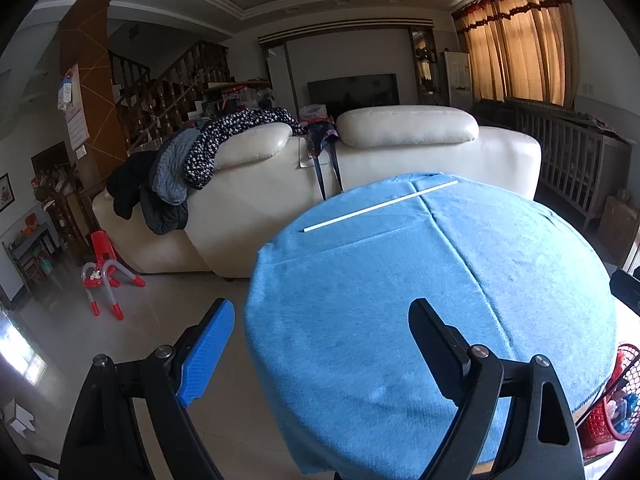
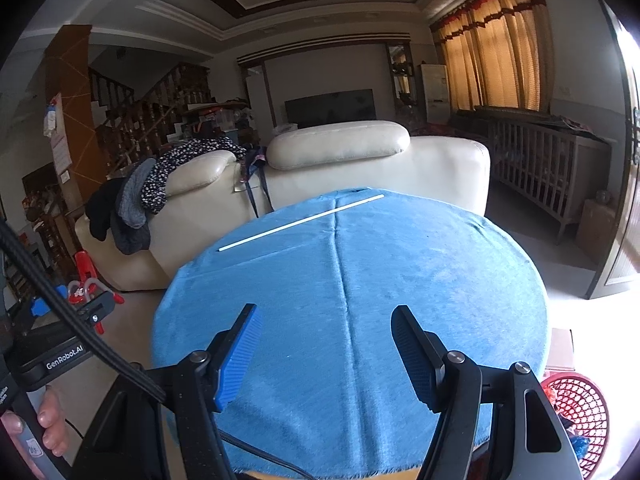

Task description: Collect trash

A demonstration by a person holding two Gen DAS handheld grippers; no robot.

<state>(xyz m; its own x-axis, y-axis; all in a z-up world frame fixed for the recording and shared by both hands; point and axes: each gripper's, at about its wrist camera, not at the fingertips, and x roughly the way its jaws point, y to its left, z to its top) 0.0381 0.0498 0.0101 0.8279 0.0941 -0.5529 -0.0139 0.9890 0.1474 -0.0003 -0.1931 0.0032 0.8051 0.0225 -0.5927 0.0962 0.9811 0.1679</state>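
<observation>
A matt, slightly fuzzy blue cloth (image 2: 360, 300) covers the round table. The white straw (image 2: 300, 222) looks smooth plastic. The cream sofa (image 1: 400, 152) is glossy leather. The red basket (image 2: 580, 412) is plastic mesh, lower right.

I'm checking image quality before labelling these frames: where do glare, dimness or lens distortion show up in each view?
Left wrist view: strong fisheye bend rounds the blue tablecloth; the backlit curtains glow orange and the room is dim; the white stick stays sharp. Right wrist view: same barrel distortion with black corners, blown-out glare at the right edge by the door, and the red basket readable.
</observation>
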